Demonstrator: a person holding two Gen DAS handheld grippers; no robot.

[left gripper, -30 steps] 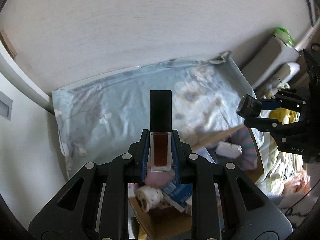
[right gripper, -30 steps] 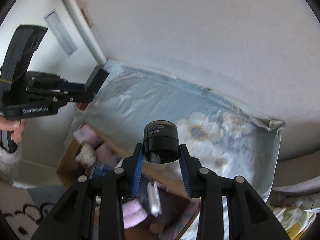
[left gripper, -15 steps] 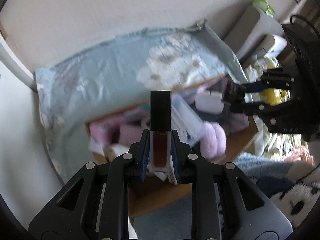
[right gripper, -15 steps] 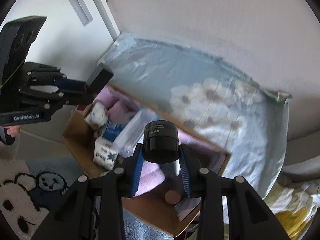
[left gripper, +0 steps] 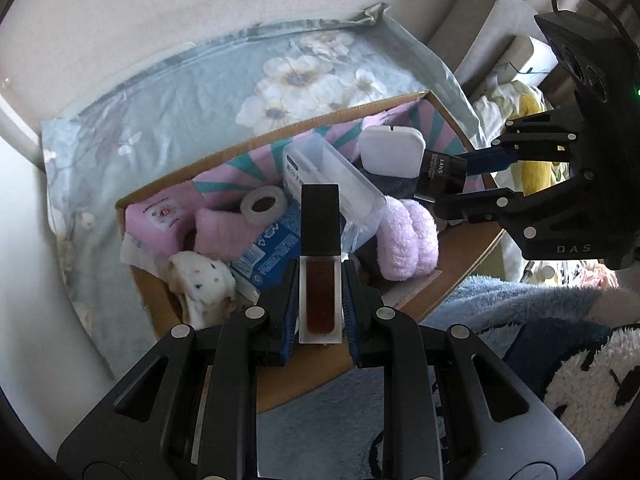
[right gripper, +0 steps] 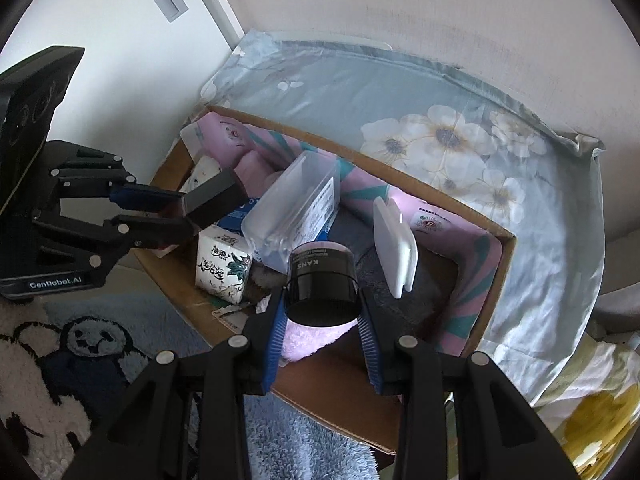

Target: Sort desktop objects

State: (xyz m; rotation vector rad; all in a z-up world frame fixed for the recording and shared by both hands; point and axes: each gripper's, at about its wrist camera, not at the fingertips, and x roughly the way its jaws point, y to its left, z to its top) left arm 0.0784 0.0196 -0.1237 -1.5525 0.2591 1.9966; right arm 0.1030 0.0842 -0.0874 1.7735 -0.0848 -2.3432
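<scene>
Left gripper with jaws clamped on a dark red lip gloss tube, right gripper with jaws gripping a black KANS jar, both above the cardboard box, white case at 1 o'clock of the tube, floral pillow behind at 12 o'clock.

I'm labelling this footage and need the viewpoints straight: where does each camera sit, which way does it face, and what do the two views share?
Left wrist view: rides the left gripper, facing steeply down into the cardboard box; own jaws shut on a lip gloss tube, right gripper at right.
Right wrist view: rides the right gripper, facing steeply down into the box; own jaws shut on a black jar, left gripper at left.
Shared: the box, clear plastic case, white flat case, floral pillow.
</scene>
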